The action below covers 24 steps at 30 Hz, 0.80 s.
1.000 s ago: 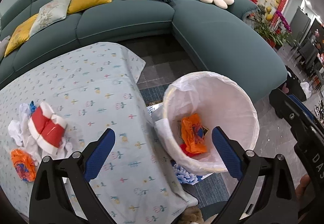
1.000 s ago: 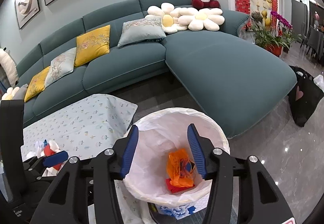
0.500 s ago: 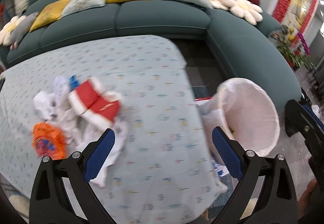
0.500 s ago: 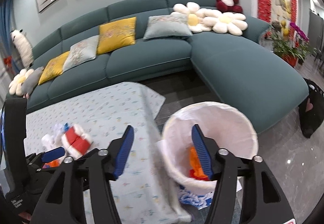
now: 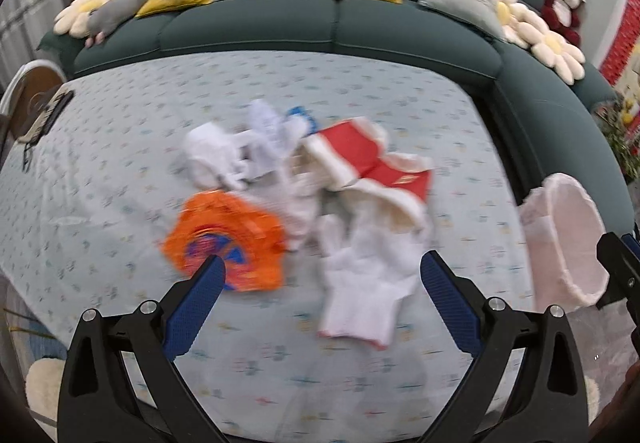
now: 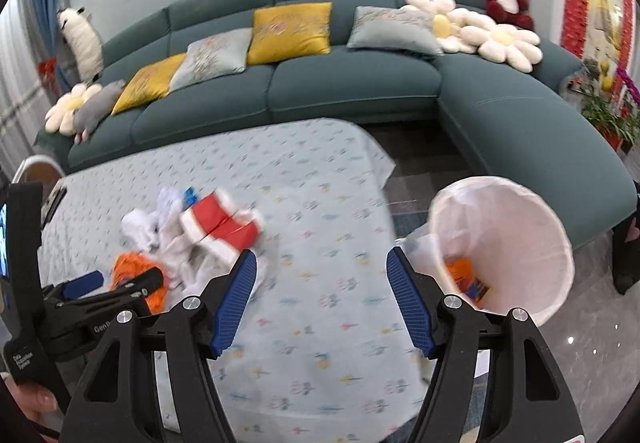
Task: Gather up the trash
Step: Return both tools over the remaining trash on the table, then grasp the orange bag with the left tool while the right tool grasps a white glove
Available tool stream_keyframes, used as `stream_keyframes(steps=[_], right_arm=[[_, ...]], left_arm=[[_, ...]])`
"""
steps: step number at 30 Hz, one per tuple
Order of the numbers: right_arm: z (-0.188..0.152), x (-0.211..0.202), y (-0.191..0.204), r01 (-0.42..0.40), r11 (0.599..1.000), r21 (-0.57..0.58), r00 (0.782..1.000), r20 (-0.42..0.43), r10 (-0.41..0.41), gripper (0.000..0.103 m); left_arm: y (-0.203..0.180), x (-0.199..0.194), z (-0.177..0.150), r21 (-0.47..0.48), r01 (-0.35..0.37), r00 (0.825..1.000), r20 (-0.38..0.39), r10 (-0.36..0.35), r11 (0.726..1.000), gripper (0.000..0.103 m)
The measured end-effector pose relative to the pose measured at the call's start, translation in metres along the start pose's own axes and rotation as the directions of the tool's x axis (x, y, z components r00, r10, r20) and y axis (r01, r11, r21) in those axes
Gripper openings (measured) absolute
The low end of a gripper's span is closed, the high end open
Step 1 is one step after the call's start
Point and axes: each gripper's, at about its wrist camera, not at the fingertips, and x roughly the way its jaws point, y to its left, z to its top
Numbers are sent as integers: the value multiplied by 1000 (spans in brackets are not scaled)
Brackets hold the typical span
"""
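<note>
**Both grippers empty above the trash pile**

Left gripper [image 5: 320, 279] spread wide, nothing between the blue pads, hovering over the table [image 5: 120, 147] with its pale patterned cloth. Directly ahead of it: a blurred heap of trash. Orange wrapper [image 5: 228, 239] just beyond the left-hand pad, partly covered by that fingertip in the picture. White crumpled paper [image 5: 360, 283] lying between the two pads and a little beyond them, whether touching them cannot be told. Red-and-white carton [image 5: 368, 163] farther out, resting against the white scraps, with a small blue piece [image 5: 302, 119] behind. Trash bin [image 5: 568, 239] with white liner off at the right edge, beside the table.

Right gripper [image 6: 320, 299] likewise unclenched and holding nothing, jaws just widened, only bare cloth between them. Trash pile well to its left; bin [image 6: 500, 243] close on its right, past the table's end.

Seen only from the right wrist: the inside of the bin, with an orange wrapper [image 6: 464, 275] already at the bottom; the left gripper itself from the side, its pads over the orange wrapper on the table; a fingertip of the person [image 6: 38, 401] at the lower left edge; framed pictures on the wall. Seen only from the left wrist: the white paper's full outline with its reddish lower hem, and a dark object [image 5: 46, 115] near the table's far left corner.
</note>
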Motion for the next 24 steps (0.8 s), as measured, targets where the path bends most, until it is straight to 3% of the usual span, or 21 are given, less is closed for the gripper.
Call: stream_keyframes(steps=[12, 24], right_arm=[[-38, 54, 85, -65, 995, -79, 988, -144, 53, 65], [-64, 121, 107, -73, 997, -13, 954, -294, 66, 65]], left_arm=[[84, 23, -10, -29, -57, 998, -36, 56, 998, 94], [117, 73, 0, -46, -56, 994, -95, 51, 997, 93]])
